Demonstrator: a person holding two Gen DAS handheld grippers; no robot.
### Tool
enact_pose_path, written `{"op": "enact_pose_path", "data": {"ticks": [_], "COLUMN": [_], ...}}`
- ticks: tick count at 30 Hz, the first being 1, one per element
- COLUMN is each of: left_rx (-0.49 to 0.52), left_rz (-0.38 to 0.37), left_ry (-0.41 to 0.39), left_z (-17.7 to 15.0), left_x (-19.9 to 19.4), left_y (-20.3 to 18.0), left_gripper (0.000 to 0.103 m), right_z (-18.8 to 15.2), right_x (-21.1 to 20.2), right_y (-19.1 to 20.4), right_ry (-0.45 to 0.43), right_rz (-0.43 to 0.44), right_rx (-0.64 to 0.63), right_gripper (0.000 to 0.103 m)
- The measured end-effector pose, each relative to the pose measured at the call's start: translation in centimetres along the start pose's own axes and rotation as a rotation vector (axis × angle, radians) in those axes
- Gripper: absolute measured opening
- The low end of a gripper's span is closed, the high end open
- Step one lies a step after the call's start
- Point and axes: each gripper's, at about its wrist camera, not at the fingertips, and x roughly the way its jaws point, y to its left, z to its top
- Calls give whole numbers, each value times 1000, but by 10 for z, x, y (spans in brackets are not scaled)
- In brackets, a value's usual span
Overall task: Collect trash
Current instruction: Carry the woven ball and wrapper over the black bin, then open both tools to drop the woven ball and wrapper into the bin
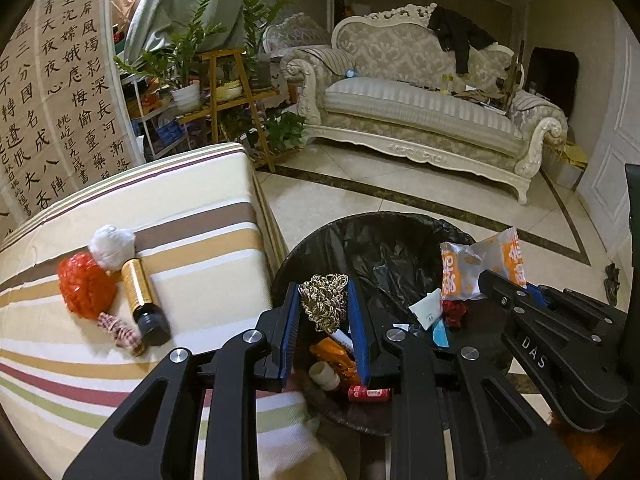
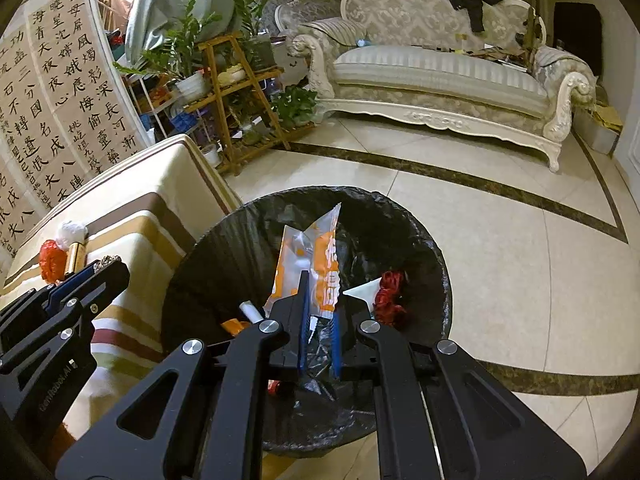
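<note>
Right now both grippers hang over the black trash bin, each one holding a bit of trash. The left gripper is pinching a tangled gold string ball between its blue pads. The right gripper is squeezed nearly flat on an orange and white snack wrapper, which sticks up toward twelve o'clock. I think the job now is to let go so both pieces fall in. To do it well, each piece should be right over the open mouth of the bin and not over the rim, and the fingers should spread wide so the string does not snag on a pad. The wrapper is light and may flutter, so dropping it low is safer. The string ball sits near the bin's nine o'clock edge, close to the striped cushion, so it may need to go a little more toward the middle. The left camera shows what is still waiting on the cushion: a red crumpled ball, a white wad, a gold bottle and a small checked scrap. The right camera hardly shows those. It looks deeper into the bin instead, where a red crumpled piece and a white paper scrap lie around three o'clock.
</note>
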Motion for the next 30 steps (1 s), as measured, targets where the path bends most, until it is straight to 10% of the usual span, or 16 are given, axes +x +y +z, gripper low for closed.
{"op": "enact_pose_path", "data": {"ticks": [11,30], "left_rx": [-9,-49], "left_rz": [2,6], "left_ry": [22,7], "left_z": [2,1], "left_x": [7,-3], "left_y": [2,10], "left_gripper": [40,63], "right_z": [2,0], "right_x": [5,-2], "right_y": [-9,-10], "right_ry": [-2,-9], "right_rz": [-26,-35], "right_rx": [21,24], "right_gripper": [35,44]}}
